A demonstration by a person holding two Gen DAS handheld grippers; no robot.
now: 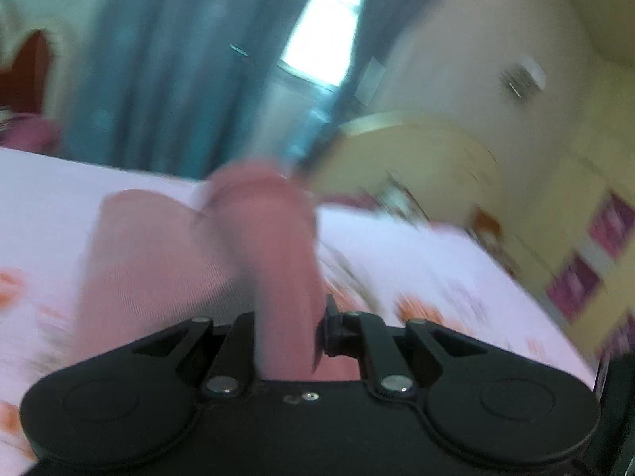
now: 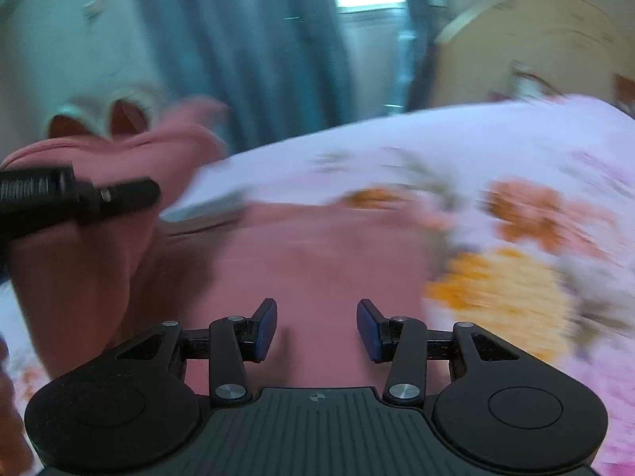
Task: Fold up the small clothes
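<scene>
From the left wrist I see my left gripper [image 1: 287, 341] clamped on a bunched fold of the pink garment [image 1: 166, 261], which rises off the floral bedsheet [image 1: 456, 277]; everything is blurred. The bed's far edge meets teal curtains [image 1: 158, 59], headboard [image 1: 416, 154] at right.

From the right wrist, my right gripper [image 2: 316, 329] stands wide, holding nothing, over flat pink cloth; bare sheet lies to its right.
</scene>
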